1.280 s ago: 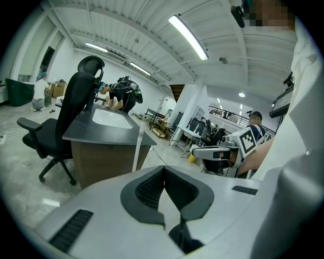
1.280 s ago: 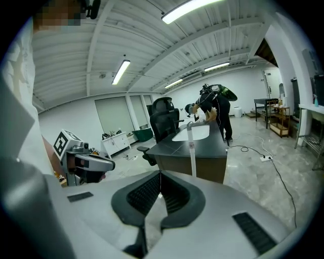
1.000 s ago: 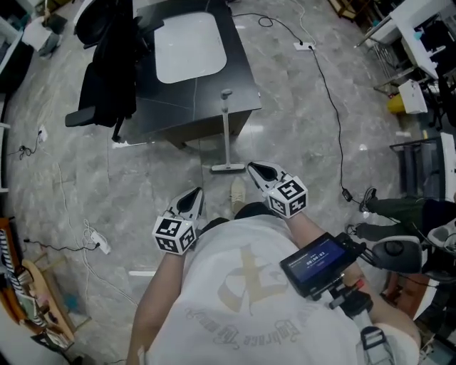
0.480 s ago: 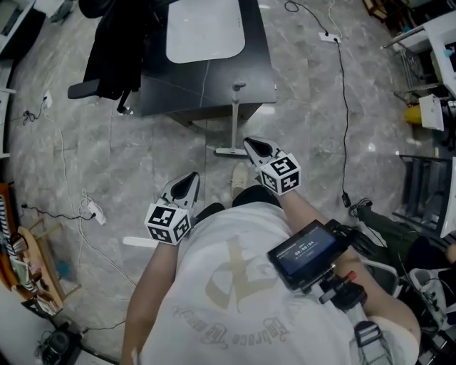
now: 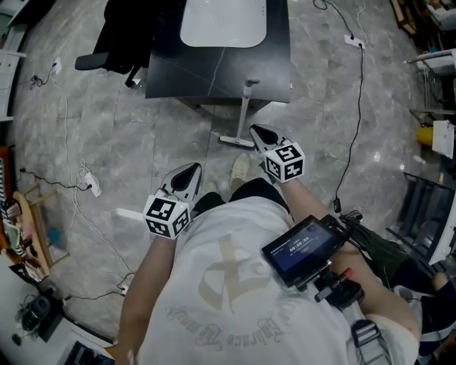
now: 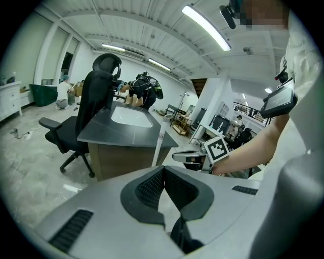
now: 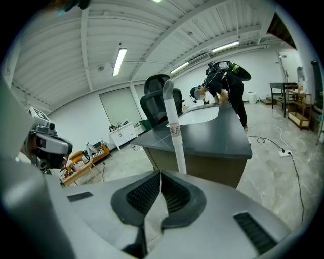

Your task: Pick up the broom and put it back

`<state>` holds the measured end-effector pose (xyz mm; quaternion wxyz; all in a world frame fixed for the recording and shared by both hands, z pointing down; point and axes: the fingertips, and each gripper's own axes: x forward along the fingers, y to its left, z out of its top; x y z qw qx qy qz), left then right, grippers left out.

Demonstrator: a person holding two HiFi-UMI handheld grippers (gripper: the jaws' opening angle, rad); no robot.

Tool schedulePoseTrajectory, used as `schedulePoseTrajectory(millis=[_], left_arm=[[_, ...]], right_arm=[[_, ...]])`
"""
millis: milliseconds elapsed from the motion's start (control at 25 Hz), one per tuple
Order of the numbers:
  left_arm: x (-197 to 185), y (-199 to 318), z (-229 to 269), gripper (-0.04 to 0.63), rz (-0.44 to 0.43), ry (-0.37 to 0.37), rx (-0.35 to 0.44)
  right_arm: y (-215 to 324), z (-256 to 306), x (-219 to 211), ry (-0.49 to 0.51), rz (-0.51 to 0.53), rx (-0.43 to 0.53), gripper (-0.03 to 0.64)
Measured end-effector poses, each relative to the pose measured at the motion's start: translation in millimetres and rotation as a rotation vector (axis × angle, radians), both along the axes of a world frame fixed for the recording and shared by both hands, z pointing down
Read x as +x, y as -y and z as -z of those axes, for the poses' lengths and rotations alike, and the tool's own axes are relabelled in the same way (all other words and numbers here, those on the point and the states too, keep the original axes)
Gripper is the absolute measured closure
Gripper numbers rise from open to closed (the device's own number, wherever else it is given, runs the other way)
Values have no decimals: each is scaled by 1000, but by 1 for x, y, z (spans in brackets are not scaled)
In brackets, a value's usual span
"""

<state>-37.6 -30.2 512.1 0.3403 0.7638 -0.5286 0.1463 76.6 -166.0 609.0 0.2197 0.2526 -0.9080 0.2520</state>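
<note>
One broom (image 5: 244, 112) stood propped against the front edge of the dark desk (image 5: 214, 71). Its head lay flat on the grey floor (image 5: 313, 107) and its pale handle rose past the desk's edge, with a small label partway up.

Your right gripper (image 5: 258, 132) pointed toward the broom from just beside the head, near it but apart. In the right gripper view the handle stood straight ahead beyond the jaw tips, not between them. Those jaws were pressed together with nothing in them.

Your left gripper (image 5: 189, 171) hung to the left of the broom, well apart from it. In the left gripper view the handle showed past the tips, with the right gripper to its right. These jaws met as well, pinching nothing.

Count:
- one broom
- two grippers
- one desk
- one white mat (image 5: 224, 21) on the desk
- one black office chair (image 5: 121, 36) at the desk's left
- one screen unit (image 5: 301, 246) at your chest

Cables trailed over the floor; you could not have counted them exactly from these views.
</note>
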Motion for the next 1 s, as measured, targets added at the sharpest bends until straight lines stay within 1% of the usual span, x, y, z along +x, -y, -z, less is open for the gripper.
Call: schedulePoseTrajectory(millis=[280,480,600,680,800,1000], left_arm=[[4,-3,-6,583,57,5,-31],[9,-4,-13,583,69,9,-57],[4,-1,-20,583,78,19,-74],[-4,1,-22,583,93,26,-79],[-14,-2,-21,583,116,35,-84],[-14,-15,-17,583,153,51,-103]], right_arm=[[17,-23,-5,-9,28,-23,592],[28,-38,-14,-11,45,-28,547],[37,-57,-22,-30,50,-41,521],[44,-68,-27,-45,46,-46,489],[49,-79,-35,-66,50,-41,471],[54,-86,-37,-99,63,-29,449]])
